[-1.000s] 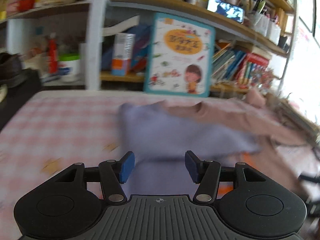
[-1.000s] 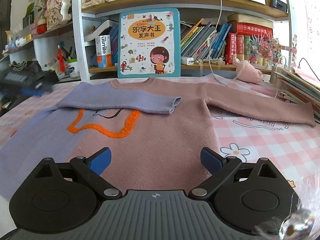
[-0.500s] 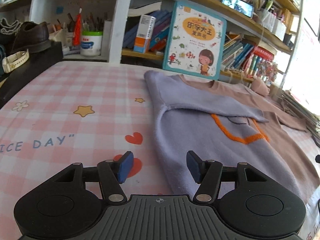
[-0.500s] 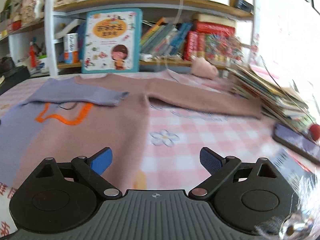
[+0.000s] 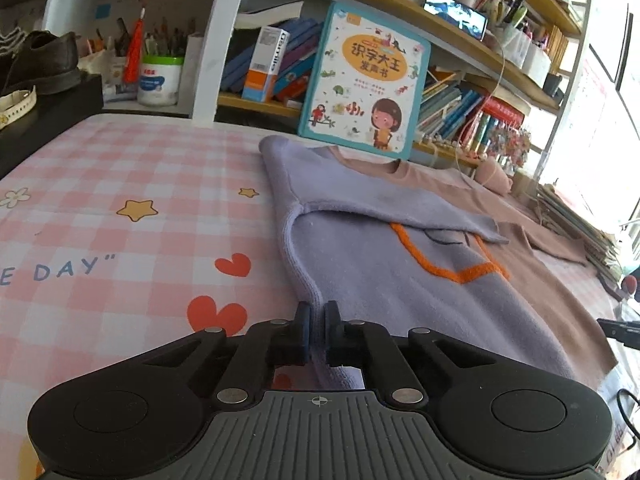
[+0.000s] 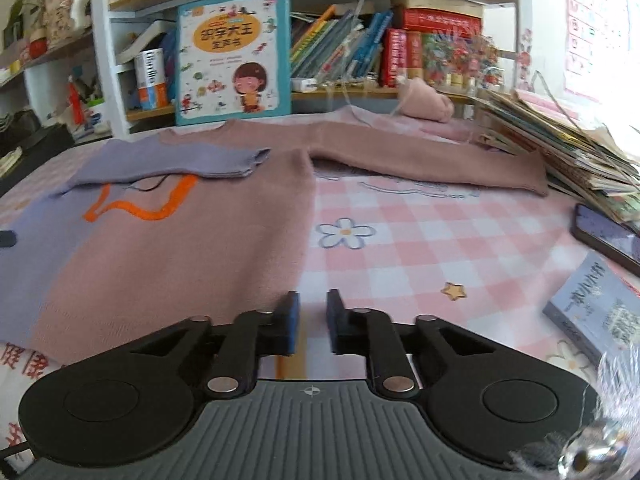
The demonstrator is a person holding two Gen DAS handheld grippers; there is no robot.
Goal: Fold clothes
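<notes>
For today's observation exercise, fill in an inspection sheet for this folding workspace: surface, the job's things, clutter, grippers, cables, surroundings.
Surface: pink checked cloth with stars, hearts and flowers.
Job's things: sweater, lilac and dusty pink, lying flat; lilac sleeve folded across the chest, pink sleeve stretched out.
Clutter: phone, small book, stack of books, pink bundle.
Grippers: left gripper pinching the sweater's lilac side edge; right gripper narrowly open at the pink side edge, gripping nothing visible.
Cables: thin cable hanging from the shelf.
Surroundings: bookshelves, picture book propped upright, shoe.
</notes>
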